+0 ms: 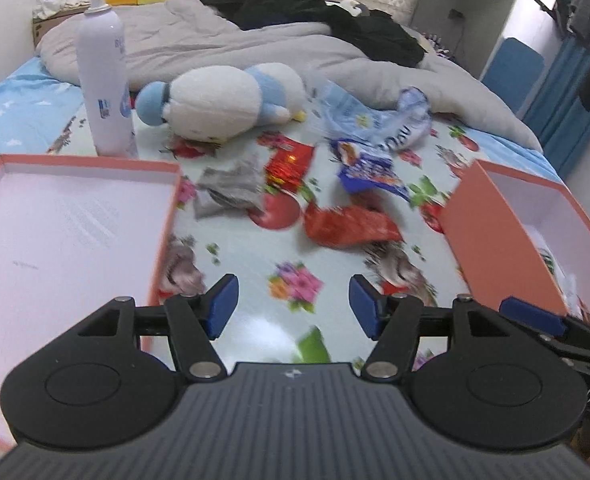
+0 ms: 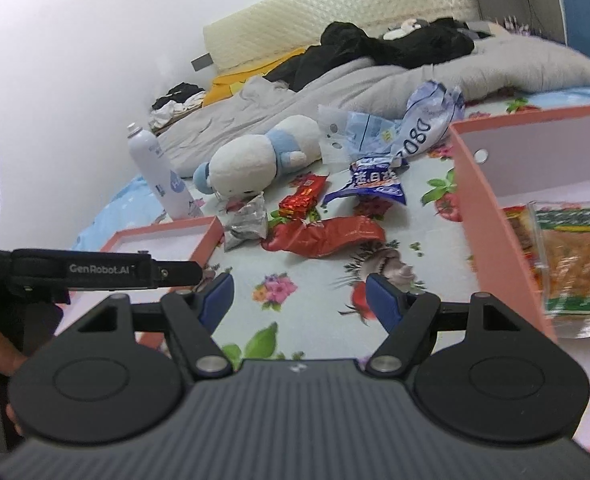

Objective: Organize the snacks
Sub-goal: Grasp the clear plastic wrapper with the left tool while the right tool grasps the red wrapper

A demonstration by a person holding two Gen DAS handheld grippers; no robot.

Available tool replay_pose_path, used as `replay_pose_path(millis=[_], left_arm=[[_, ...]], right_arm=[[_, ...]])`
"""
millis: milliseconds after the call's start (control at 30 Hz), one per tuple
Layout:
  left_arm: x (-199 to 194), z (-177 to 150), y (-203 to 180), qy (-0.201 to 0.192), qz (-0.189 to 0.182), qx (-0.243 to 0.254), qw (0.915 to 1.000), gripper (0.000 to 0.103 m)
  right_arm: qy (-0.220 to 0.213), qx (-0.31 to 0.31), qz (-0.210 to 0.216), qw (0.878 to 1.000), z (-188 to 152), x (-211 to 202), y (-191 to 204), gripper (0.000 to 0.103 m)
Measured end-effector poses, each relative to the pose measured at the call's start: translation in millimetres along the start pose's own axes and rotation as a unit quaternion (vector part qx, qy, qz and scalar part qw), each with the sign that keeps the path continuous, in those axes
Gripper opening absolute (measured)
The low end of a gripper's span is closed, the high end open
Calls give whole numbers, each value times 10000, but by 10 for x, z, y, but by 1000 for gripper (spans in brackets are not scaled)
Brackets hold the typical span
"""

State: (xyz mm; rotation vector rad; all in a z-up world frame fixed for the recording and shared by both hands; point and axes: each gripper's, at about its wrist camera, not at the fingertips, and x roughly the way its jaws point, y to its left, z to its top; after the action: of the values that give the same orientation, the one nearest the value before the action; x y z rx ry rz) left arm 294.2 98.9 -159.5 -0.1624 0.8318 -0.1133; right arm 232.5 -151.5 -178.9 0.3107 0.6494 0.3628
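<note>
On the left of the left wrist view sits an empty pink box lid with nothing in it. Behind it stands a tall white spray can, and a white and blue plush toy lies just beside the can. In the middle, on the flowery cloth, lie the snacks: a crumpled silver wrapper, a small red pack, a blue snack bag and a long red snack bag.

They look light, soft and crinkly, and maybe slippery, so I think a pinch on a flat edge is best.

On the right is the pink box with two snack packs inside.

The left gripper is spread wide and holds nothing. The right gripper is spread wide too.

The plush toy and can stand near the snacks but are not blocking them.
</note>
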Motion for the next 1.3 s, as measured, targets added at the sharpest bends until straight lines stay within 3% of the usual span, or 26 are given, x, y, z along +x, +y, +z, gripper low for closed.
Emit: replay_pose_path(millis=[167,433,733,933,1167,1300], left_arm=[[182,255,157,-87,71,147,9998,67],[743,585,345,-20,32,405,9992,67],[1313,826,357,-190,48,752,9970,67],[1627,914,385,-268,58,969,9949,67],[1900,973,414,-383,0,1257,9913,66],[1967,937,378,-352,-7,1386,9897,63]], right_arm=[[14,494,5,9988,53,307,-8,74],[246,1021,-338,9939,125,888,-120,74],[62,2281,-496,9724,125,1396,-430,76],[-25,2211,-803,9719,159,1581,-408,76],[-168,2858,-847,9544,147,1740,-484,73],[-173,2768,-963,9559,167,1788,-460,69]])
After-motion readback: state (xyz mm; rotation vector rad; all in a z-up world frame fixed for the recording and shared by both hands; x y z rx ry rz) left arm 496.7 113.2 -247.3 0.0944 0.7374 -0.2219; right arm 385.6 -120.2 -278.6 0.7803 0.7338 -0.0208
